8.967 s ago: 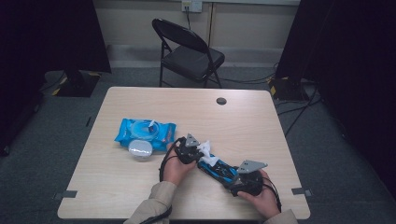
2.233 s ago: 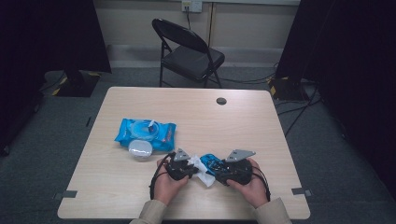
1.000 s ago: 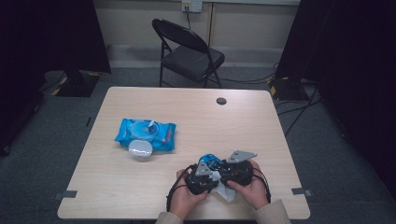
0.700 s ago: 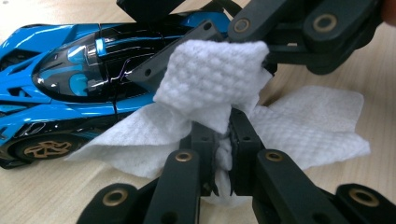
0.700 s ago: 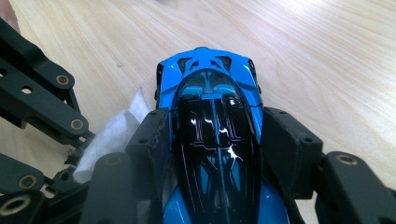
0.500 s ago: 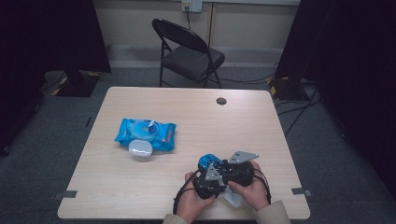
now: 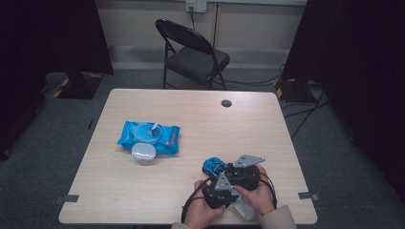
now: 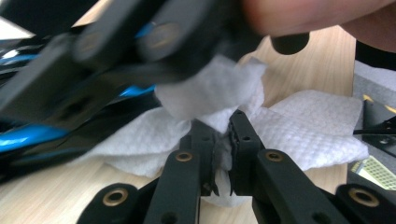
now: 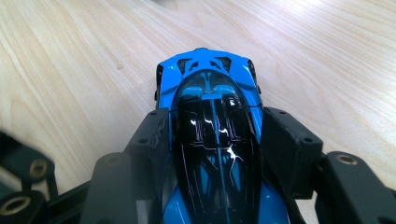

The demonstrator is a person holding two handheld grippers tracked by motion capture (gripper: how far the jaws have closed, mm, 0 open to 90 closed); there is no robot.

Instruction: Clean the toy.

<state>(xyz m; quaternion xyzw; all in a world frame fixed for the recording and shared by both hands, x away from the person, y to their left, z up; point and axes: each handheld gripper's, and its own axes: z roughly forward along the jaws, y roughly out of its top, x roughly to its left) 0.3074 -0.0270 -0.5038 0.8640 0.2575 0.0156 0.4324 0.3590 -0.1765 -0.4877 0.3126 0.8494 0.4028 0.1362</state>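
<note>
A blue and black toy car (image 9: 212,140) sits between the jaws of my right gripper (image 9: 215,133), which is shut on its sides over the table. In the high view the car (image 7: 214,166) pokes out left of the right gripper (image 7: 228,171), near the table's front edge. My left gripper (image 8: 219,128) is shut on a white wipe (image 8: 303,135), which bunches against the blurred car and right gripper above it. Seen from above, the left gripper (image 7: 220,192) lies just in front of the right one, with the wipe (image 7: 243,210) beneath the hands.
A blue pack of wipes (image 7: 149,136) lies left of centre on the wooden table (image 7: 267,129), with a round white lid (image 7: 143,152) at its front edge. A dark cable hole (image 7: 226,102) marks the far side. A folding chair (image 7: 193,52) stands beyond the table.
My left gripper has moved right and toward the front edge with the wipe, closing up against the right gripper and the car. The right gripper has barely moved.
</note>
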